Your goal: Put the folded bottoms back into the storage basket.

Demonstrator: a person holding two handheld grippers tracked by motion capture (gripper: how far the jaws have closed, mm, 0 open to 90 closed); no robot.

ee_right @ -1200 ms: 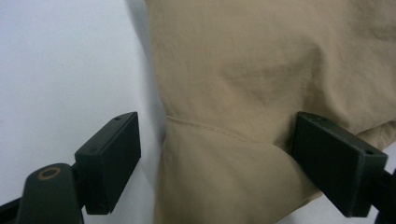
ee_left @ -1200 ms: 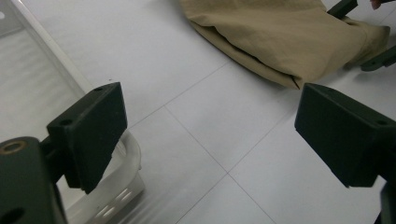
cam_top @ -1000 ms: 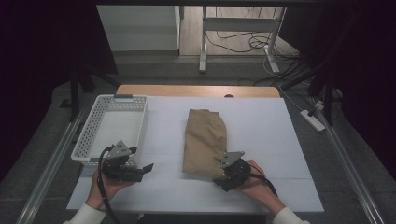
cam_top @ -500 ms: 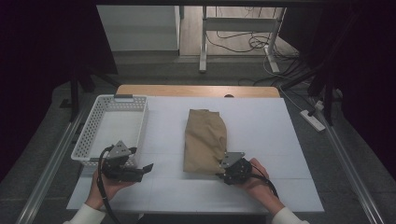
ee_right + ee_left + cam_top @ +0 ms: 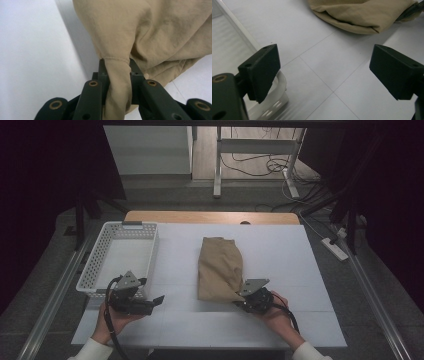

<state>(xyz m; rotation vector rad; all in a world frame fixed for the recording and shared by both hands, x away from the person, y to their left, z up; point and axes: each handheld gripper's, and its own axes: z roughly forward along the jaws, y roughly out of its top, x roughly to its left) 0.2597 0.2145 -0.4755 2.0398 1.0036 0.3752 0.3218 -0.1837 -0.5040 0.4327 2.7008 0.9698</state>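
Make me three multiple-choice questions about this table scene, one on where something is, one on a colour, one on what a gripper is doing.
1. Where is the white basket?
A. at the table's left side
B. at the table's right side
C. on the cloth

2. What colour is the folded cloth?
A. blue
B. tan
C. red

3. What state is the right gripper in?
A. open, holding nothing
B. shut on the basket
C. shut on the cloth

Answers: 1 A, it sits left of the cloth; 2 B, tan in all views; 3 C, fabric is pinched between its fingers.
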